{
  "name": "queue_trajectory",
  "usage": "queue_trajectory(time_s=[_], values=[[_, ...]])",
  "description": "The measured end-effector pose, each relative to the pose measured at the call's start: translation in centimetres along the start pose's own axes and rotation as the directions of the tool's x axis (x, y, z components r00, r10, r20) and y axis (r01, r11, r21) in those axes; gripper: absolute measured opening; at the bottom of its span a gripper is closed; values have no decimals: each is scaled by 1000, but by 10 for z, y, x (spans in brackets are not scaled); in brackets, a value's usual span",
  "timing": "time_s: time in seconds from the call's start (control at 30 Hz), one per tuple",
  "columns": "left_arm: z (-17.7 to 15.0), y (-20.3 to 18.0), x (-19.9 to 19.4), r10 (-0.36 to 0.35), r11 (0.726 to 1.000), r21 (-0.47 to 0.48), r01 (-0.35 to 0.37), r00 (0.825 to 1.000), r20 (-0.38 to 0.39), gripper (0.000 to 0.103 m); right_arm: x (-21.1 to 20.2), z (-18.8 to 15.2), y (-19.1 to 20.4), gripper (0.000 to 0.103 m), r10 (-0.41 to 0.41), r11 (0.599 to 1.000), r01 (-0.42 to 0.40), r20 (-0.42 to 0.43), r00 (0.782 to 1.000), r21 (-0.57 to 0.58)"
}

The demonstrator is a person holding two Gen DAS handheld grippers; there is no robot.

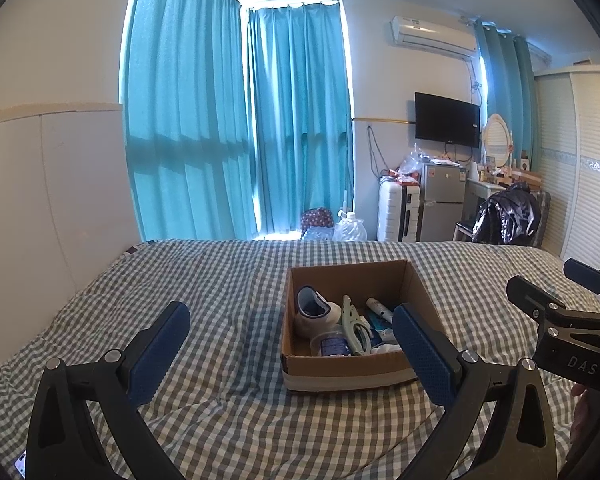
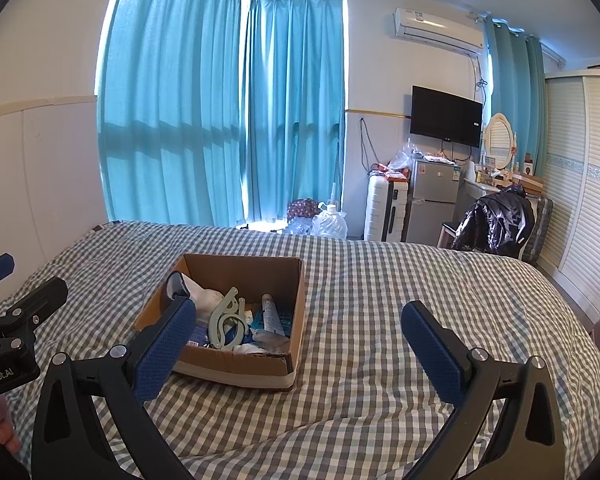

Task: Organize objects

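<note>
An open cardboard box sits on the checked bed. Inside lie a white and blue sock, a pale green folding hanger, a white tube, a small round container and other small items. My left gripper is open and empty, held above the bed in front of the box. My right gripper is open and empty, to the right of the box; it also shows at the right edge of the left wrist view.
The grey checked bedspread covers the bed. Blue curtains, a suitcase, a small fridge, a wall TV, a chair with a black jacket and a white wardrobe stand beyond.
</note>
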State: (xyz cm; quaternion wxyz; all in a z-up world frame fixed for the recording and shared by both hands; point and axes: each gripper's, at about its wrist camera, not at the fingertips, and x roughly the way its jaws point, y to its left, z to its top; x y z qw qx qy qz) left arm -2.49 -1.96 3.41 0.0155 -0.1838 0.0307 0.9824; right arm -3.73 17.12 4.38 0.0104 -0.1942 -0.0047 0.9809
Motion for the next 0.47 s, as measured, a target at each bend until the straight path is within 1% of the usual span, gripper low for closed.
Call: queue_trajectory(time_s=[0.33,0.47], values=[[0,0,1,-5,1000,2,5,1000,-6,103,3,-4,2,103,-6,1000,6,-4,1000,-2],[-1,-2,1,0,1000,17,0,1000,-2,103,3,-6,2,103,-2,1000,2,-9,1000,1]])
